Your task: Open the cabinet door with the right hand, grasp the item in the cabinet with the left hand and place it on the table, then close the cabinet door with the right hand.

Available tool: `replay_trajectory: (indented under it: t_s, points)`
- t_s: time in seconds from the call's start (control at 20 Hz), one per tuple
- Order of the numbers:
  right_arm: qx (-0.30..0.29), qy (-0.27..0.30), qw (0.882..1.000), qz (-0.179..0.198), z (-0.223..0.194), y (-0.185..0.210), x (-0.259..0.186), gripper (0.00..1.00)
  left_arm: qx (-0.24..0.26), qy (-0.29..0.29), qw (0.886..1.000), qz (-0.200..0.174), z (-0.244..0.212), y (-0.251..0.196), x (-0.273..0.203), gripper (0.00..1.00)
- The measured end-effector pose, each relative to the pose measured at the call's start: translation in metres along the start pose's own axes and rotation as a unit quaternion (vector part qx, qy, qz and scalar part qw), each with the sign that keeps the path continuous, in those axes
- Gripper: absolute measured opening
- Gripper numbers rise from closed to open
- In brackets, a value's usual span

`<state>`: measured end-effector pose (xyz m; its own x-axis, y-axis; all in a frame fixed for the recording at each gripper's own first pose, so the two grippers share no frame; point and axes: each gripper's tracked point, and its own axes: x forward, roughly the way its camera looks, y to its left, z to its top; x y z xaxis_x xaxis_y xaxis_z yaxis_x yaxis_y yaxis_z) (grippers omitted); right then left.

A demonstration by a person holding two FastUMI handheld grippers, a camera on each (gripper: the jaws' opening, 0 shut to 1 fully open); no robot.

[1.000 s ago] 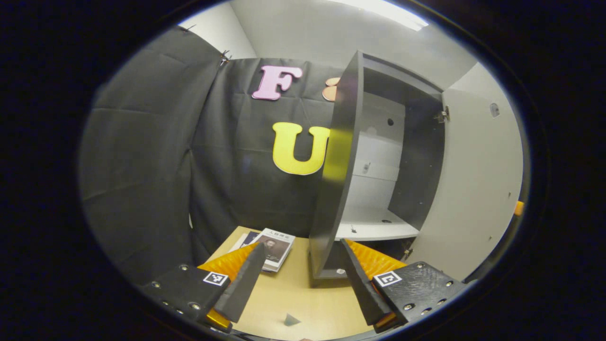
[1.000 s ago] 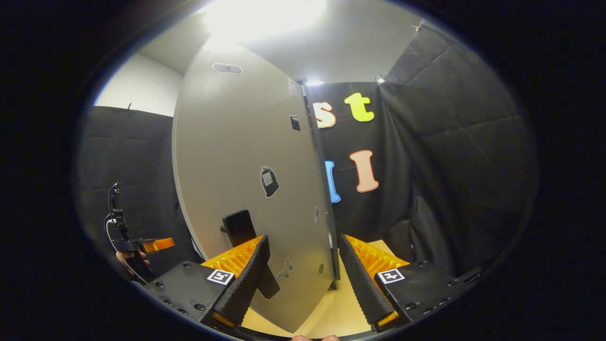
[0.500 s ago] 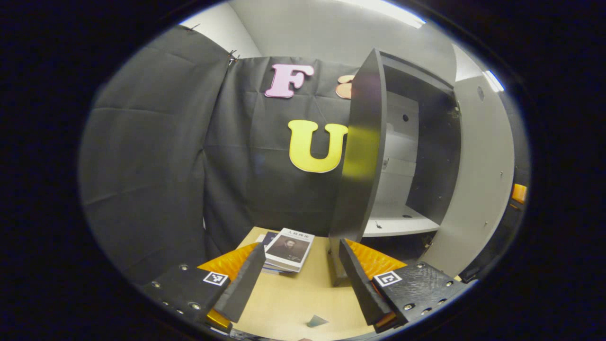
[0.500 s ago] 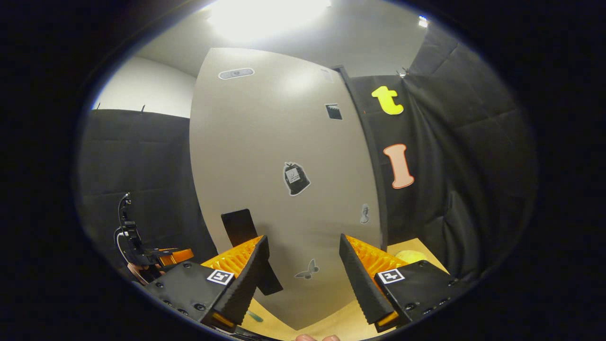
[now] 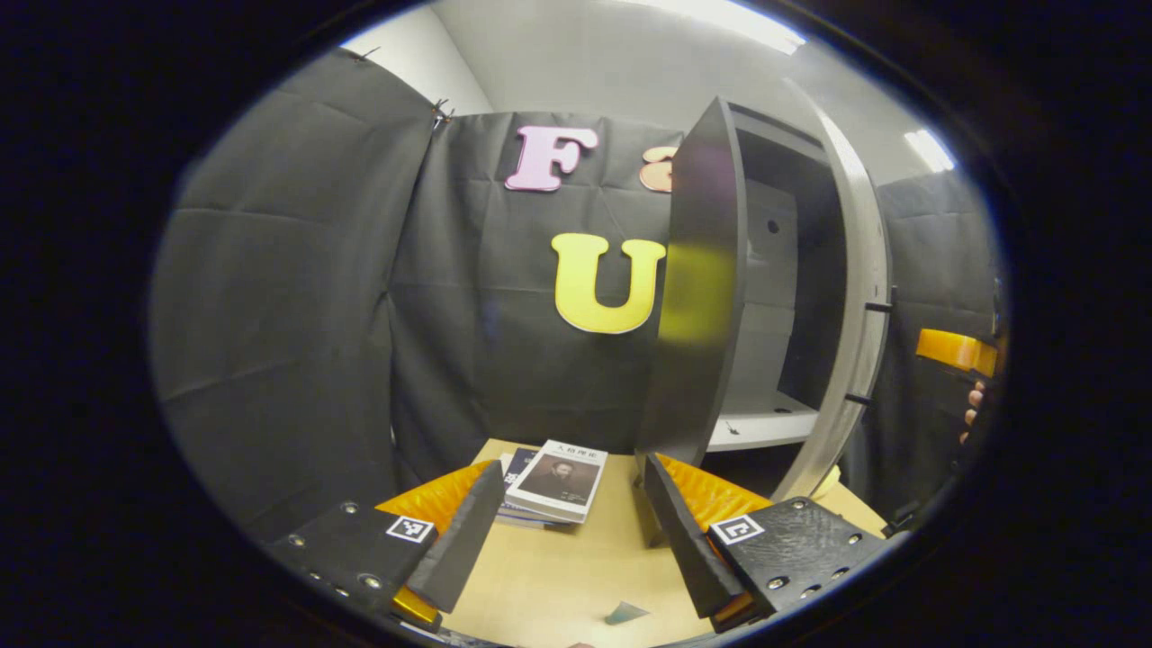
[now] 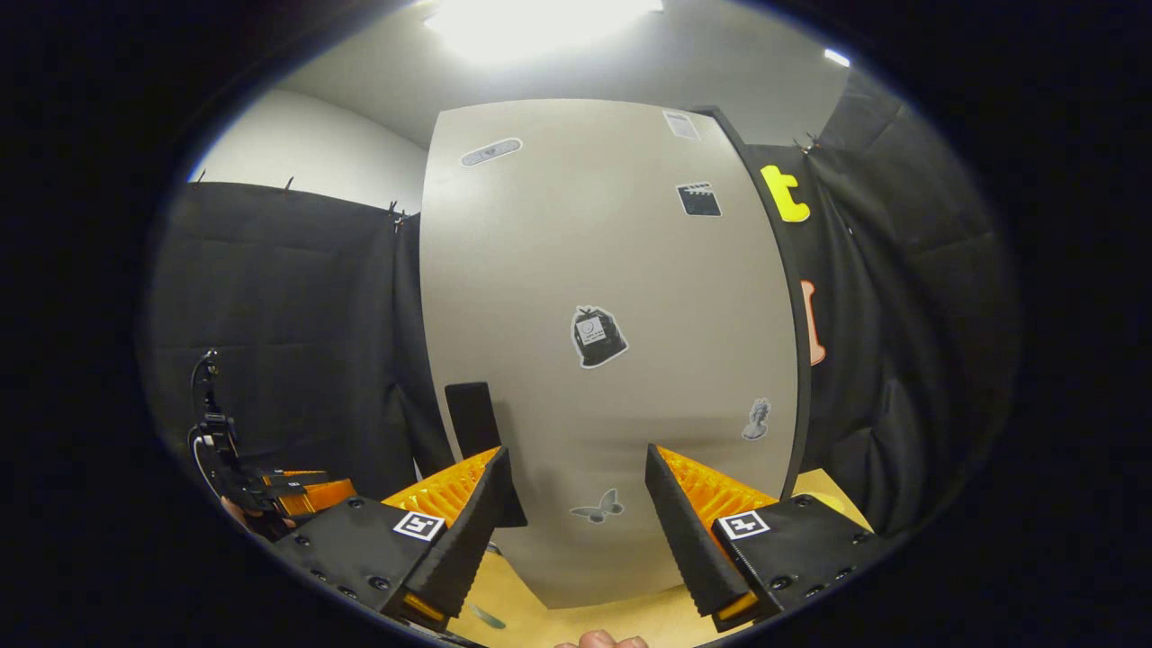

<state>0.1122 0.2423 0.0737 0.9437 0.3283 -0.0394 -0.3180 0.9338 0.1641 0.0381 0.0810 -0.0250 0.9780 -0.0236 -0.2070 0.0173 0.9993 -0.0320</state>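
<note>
The book (image 5: 558, 479) lies on the desk (image 5: 576, 576), left of the cabinet (image 5: 720, 297) and just beyond the left gripper (image 5: 571, 526), near its left finger. That gripper's fingers stand wide apart and hold nothing. In the right gripper view, the cabinet door (image 6: 612, 360) faces the right gripper (image 6: 571, 531), whose fingers are spread and empty, close before the door; its dark handle (image 6: 477, 432) sits above the left finger.

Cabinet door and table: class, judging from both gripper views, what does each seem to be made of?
Cabinet door: probably laminated board, a smooth matt grey face with a dark edge and stickers on it. Table: likely wood or wood-look laminate, pale tan with a faint sheen.
</note>
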Motion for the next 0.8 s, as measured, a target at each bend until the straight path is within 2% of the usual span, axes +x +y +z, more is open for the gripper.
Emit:
replay_trajectory:
  t_s: [0.05, 0.1, 0.15, 0.3, 0.4, 0.45, 0.55, 0.6, 0.65, 0.75, 0.8]
  points:
    - [0.004, 0.001, 1.0, -0.005, -0.001, -0.005, 0.0, 0.94, 0.001, -0.006, 1.0, -0.008, 0.004, -0.007, -0.002, 0.95]
    - [0.002, 0.002, 1.0, -0.013, -0.002, -0.009, 0.0, 0.95, 0.003, -0.013, 1.0, -0.018, 0.008, -0.014, -0.005, 0.93]
    - [-0.006, 0.005, 1.0, -0.025, -0.002, -0.009, -0.001, 0.92, 0.006, -0.019, 0.999, -0.029, 0.01, -0.022, -0.005, 0.94]
    - [-0.032, 0.007, 0.997, -0.063, 0.004, -0.03, -0.009, 0.92, 0.017, -0.018, 0.998, -0.051, 0.008, -0.042, -0.002, 0.93]
    - [-0.03, 0.005, 0.996, -0.079, 0.007, -0.048, -0.012, 0.95, 0.017, -0.006, 0.999, -0.027, 0.004, -0.043, 0.003, 0.95]
    - [-0.027, 0.003, 0.996, -0.083, 0.009, -0.054, -0.015, 0.95, 0.008, -0.001, 1.0, -0.03, -0.001, -0.051, 0.006, 0.92]
    - [-0.031, -0.009, 0.996, -0.082, 0.02, -0.068, -0.016, 0.92, -0.019, -0.006, 0.999, -0.043, 0.002, -0.07, 0.013, 0.94]
    - [-0.034, -0.011, 0.996, -0.085, 0.024, -0.078, -0.013, 0.99, -0.029, -0.008, 0.999, -0.043, 0.006, -0.074, 0.015, 0.94]
    - [-0.035, -0.008, 0.995, -0.088, 0.028, -0.088, -0.011, 0.95, -0.034, -0.012, 0.999, -0.04, 0.012, -0.077, 0.016, 0.93]
    - [-0.037, -0.017, 0.995, -0.088, 0.043, -0.104, -0.007, 0.92, -0.03, -0.022, 0.999, -0.035, 0.024, -0.084, 0.018, 0.93]
    - [-0.034, -0.026, 0.995, -0.086, 0.052, -0.111, -0.006, 0.95, -0.025, -0.029, 0.999, -0.026, 0.031, -0.086, 0.018, 0.94]
